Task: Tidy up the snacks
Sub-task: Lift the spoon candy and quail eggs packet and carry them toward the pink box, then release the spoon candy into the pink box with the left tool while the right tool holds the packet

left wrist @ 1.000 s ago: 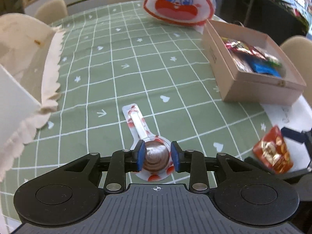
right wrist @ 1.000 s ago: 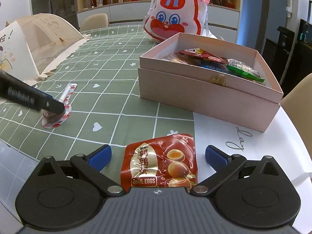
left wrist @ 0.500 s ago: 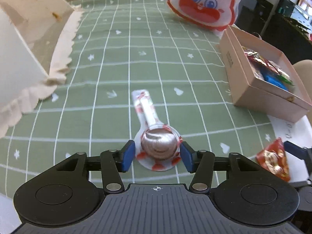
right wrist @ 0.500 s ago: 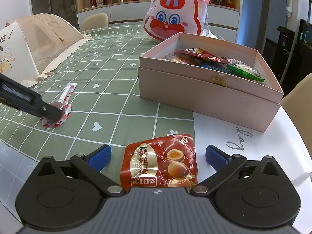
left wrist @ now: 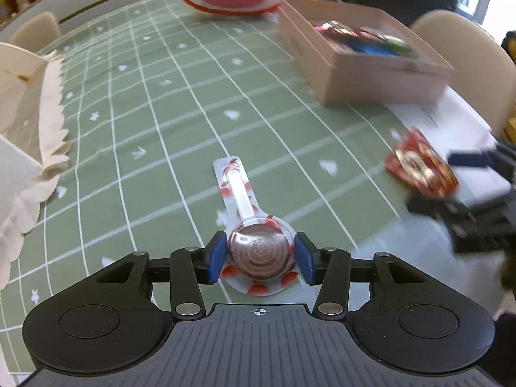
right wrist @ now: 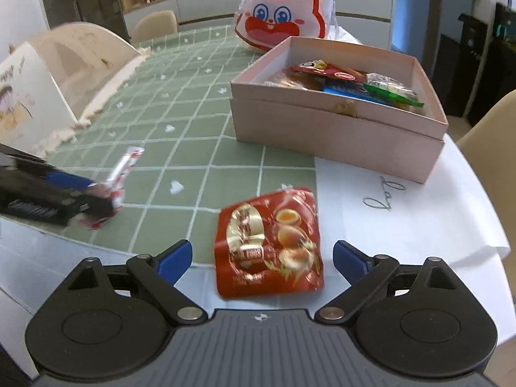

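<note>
The left gripper [left wrist: 260, 259] clamps the lollipop's [left wrist: 254, 242] round head at the tablecloth's [left wrist: 180, 103] near edge. The right gripper [right wrist: 262, 259], jaws wide apart, brackets the quail-egg packet [right wrist: 269, 242]; open cloth separates both from the pink box [right wrist: 335, 129].

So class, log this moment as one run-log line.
left gripper: around lollipop, grip unclear | right gripper: open, straddling quail egg packet | box: part-filled

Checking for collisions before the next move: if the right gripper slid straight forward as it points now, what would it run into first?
Probably the red quail egg packet, lying between the right gripper's open fingers. Beyond it sits the pink snack box, though motion blur makes depth uncertain.
</note>
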Demonstrator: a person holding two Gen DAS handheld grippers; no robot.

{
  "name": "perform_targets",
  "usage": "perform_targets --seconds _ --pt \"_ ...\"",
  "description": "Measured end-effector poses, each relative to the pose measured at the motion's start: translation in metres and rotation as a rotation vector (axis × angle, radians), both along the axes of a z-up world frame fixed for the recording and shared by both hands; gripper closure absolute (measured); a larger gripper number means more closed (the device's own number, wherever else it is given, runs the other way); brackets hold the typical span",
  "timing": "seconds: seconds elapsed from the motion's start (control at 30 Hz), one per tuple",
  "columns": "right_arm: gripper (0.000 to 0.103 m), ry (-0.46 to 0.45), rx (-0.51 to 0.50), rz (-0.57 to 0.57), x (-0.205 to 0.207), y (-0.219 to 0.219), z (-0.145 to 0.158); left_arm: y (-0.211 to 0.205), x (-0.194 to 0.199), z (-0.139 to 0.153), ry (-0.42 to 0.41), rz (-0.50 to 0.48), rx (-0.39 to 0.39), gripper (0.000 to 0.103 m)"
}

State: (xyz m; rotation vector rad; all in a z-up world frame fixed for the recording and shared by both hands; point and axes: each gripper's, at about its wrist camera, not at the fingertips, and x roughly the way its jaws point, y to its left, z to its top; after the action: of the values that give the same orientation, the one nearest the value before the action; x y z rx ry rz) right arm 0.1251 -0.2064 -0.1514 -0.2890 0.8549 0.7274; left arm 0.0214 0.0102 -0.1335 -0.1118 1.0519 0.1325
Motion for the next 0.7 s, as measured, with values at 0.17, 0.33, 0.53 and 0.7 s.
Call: perform_targets --seconds 0.17,0.33,0.53,0.7 --pt "0.008 -0.019 -0.006 -0.091 0.006 0.011 -0.005 0.008 -0.005 0.002 0.003 -0.026 -0.049 0.051" --pt "0.031 -0.023 -0.031 -0.102 0.0 0.022 0.001 0.015 -0.008 0.003 -0.004 -0.072 -0.091 0.052" --pt "0.033 0.054 -0.034 -0.141 -0.014 0.01 0.025 0.019 -0.014 0.008 -0.021 -0.118 -0.184 0.052" --pt "0.033 -0.028 -0.009 -0.175 -0.017 -0.011 0.081 0.017 0.0 0.048 -0.122 -0.163 -0.281 0.052"
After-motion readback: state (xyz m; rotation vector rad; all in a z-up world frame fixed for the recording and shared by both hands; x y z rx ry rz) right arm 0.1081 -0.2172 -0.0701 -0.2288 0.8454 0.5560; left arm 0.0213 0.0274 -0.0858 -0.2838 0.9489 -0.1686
